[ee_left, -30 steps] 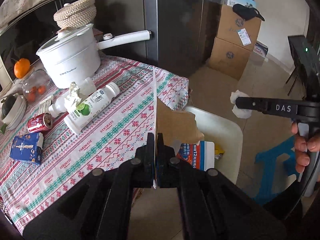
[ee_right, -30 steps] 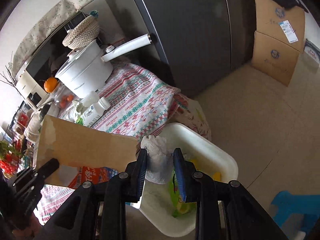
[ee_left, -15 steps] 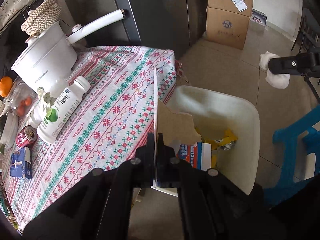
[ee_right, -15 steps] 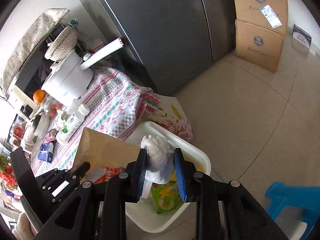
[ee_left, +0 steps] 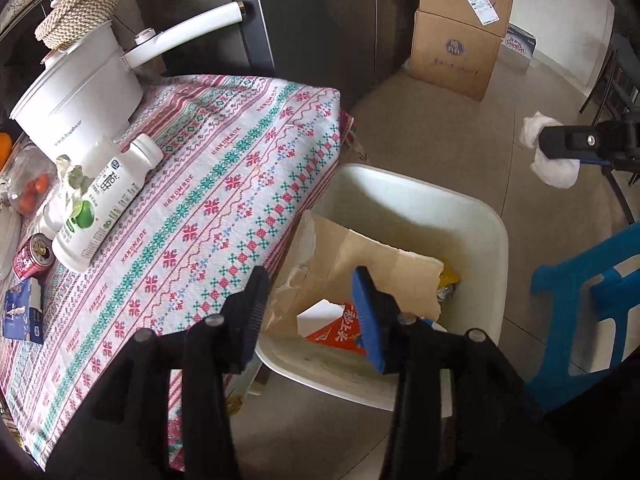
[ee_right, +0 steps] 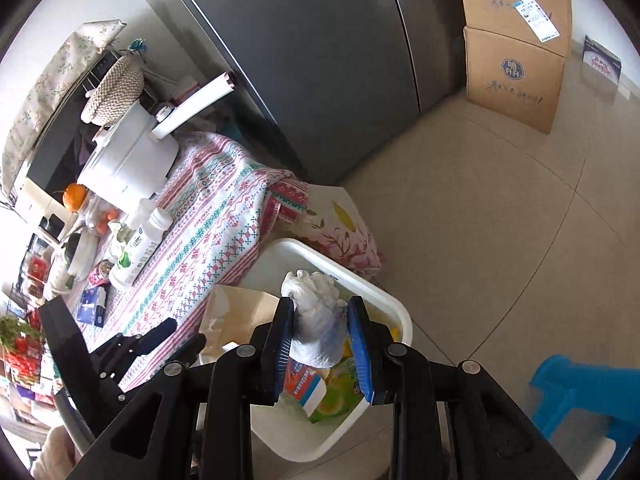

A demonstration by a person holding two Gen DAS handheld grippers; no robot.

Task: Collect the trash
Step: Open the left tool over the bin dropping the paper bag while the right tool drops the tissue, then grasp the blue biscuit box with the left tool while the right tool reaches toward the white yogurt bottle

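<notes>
A white plastic bin (ee_left: 460, 204) stands on the floor beside the table. My left gripper (ee_left: 310, 280) hangs over its near rim with its jaws opening and nothing pressed between them. A torn piece of brown cardboard (ee_left: 380, 268) lies loose in the bin below it, on a red-printed carton and yellow wrappers. My right gripper (ee_right: 320, 308) is shut on a crumpled white tissue (ee_right: 316, 320) above the bin (ee_right: 384, 296). The left wrist view shows that tissue (ee_left: 552, 164) held out to the right of the bin. On the table lie a white bottle (ee_left: 104, 208), a red can (ee_left: 34, 252) and a blue carton (ee_left: 20, 312).
The table has a patterned cloth (ee_left: 224, 184) and carries a white pot with a long handle (ee_left: 80, 92). A blue plastic stool (ee_left: 588, 300) stands right of the bin. Stacked cardboard boxes (ee_left: 460, 40) and a dark fridge (ee_right: 320, 60) stand behind, beyond a stretch of tiled floor.
My left gripper has come over the bin, opened, and let go of the cardboard, which now lies in the bin. My right gripper has carried the tissue over the bin.
</notes>
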